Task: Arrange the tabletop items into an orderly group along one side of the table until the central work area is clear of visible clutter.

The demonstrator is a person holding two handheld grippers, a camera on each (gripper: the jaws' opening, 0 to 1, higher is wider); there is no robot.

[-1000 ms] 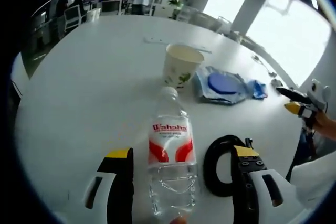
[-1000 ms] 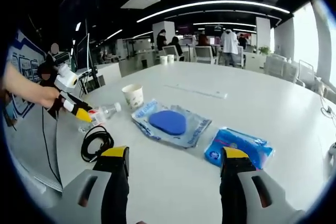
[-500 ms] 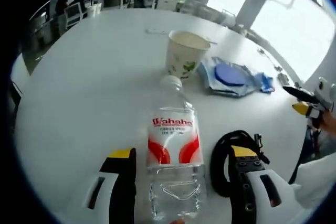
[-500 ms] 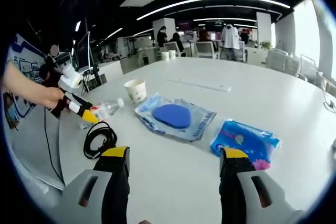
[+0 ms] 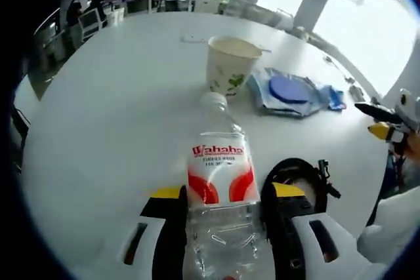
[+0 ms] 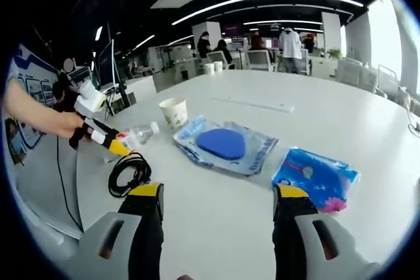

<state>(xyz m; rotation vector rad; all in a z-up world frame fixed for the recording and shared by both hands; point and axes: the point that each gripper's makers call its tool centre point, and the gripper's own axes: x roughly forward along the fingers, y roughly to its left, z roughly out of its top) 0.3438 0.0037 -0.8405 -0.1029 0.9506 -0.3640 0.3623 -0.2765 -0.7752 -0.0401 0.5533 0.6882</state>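
Note:
A clear water bottle [image 5: 220,168] with a red and white label lies on the white table [image 5: 111,109], cap pointing away. My left gripper [image 5: 225,195] is shut on its lower body, one jaw pressed against each side. In the right gripper view the same bottle [image 6: 139,136] lies at the left with the left gripper [image 6: 105,137] on it. A paper cup [image 5: 230,63] stands upright just beyond the cap. My right gripper [image 6: 218,195] stands open above bare table, nothing between its jaws.
A black cable coil [image 5: 298,175] lies against the bottle's right side. A clear bag with a blue round pad [image 6: 226,143] and a blue packet [image 6: 316,176] lie ahead of the right gripper. A person's hand [image 6: 46,121] holds the left gripper. Chairs and desks stand beyond the table.
My left jaws have closed in from wide apart onto the bottle's sides. The right gripper view has shifted a little; its jaws stay open.

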